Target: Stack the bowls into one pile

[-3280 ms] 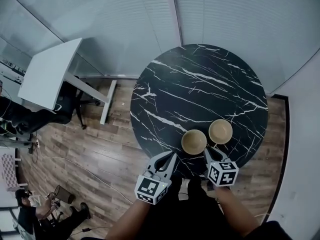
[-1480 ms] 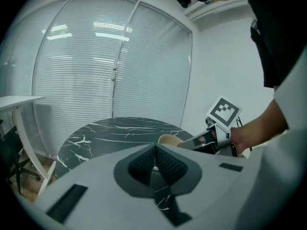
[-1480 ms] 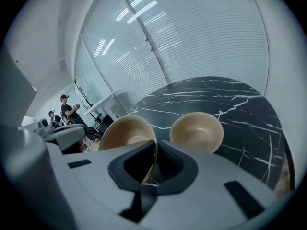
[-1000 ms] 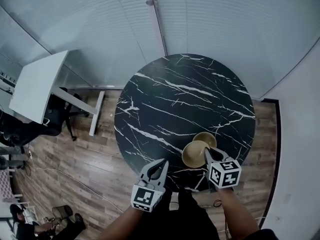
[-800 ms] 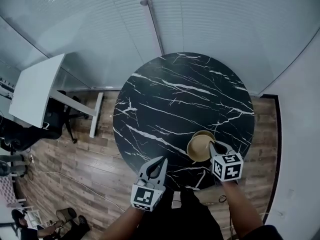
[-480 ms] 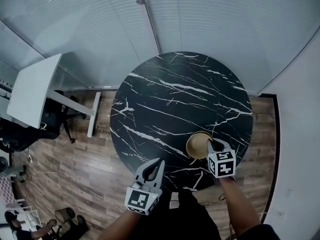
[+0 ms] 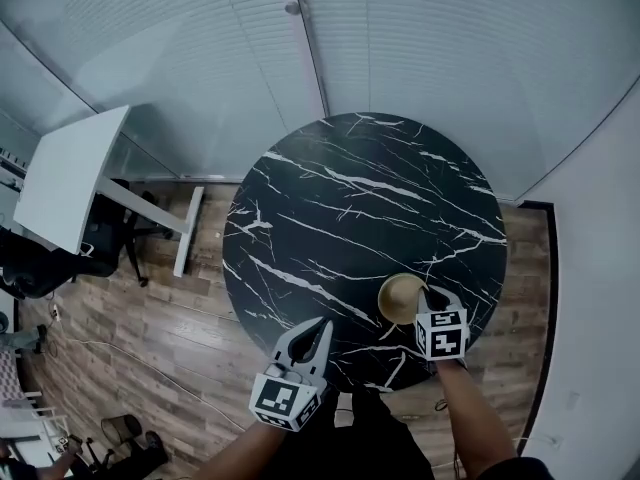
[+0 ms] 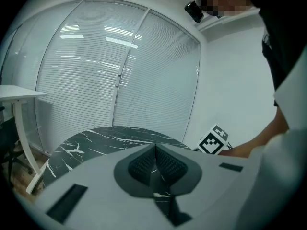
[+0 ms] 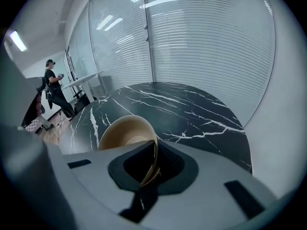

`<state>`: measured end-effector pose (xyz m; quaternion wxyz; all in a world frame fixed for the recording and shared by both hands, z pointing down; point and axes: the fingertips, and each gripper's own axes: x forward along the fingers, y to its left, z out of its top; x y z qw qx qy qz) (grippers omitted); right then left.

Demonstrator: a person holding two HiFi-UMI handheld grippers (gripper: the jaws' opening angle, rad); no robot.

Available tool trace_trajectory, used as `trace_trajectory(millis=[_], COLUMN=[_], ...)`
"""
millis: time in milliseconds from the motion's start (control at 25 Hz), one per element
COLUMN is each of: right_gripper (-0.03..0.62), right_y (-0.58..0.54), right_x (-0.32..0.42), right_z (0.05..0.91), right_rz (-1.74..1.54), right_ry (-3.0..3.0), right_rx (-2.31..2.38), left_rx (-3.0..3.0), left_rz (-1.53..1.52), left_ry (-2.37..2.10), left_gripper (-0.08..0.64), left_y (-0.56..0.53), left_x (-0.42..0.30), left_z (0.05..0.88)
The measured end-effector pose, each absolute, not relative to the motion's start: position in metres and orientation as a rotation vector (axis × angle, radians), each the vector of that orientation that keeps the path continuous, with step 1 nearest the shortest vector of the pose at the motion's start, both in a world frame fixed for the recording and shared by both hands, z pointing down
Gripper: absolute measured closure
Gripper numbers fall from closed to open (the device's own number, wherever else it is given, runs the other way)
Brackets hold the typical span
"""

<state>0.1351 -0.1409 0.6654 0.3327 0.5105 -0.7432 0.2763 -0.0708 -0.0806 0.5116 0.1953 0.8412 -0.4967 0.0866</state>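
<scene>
Table (image 7: 340, 208): round black marble, white-veined
Walls (image 7: 200, 58): glass, white blinds
Floor (image 7: 170, 308): wood planks
Desk (image 7: 65, 178): white, well left of left tool (image 7: 322, 324)

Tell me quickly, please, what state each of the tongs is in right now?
Left tongs: closed, with nothing between them.
Right tongs: closed on the rim of the round tan bowl.
</scene>
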Motion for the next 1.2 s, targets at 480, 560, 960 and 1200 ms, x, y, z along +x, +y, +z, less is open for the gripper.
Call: trace_trajectory(millis=[480,560,960,1200], right_gripper=[0.465,0.467,0.566,0.581], right_y=[-0.146,-0.146,-0.139,-0.123], right_x=[0.141,0.142,0.118,0.102], right_z=[0.651,0.64,0.542,0.491], right_rz=[0.632,0.629,0.502,0.332], right_ry=[-1.963,-1.99,-2.223,-2.286], right_rx=[1.43,1.455,1.492,1.49], left_rx=[2.339,2.347,2.403,2.436], left_rz=[0.229,0.235,0.235,0.201], left_ry=[-1.381,-1.38,-1.379,-1.377], left_gripper=[0.546,0.546,0.546,0.546], left_y=[-0.08,-0.079,-0.075,-0.077], left_x=[-0.065,-0.063,-0.056,-0.052], left_z=[0.51,0.509,0.495,0.482])
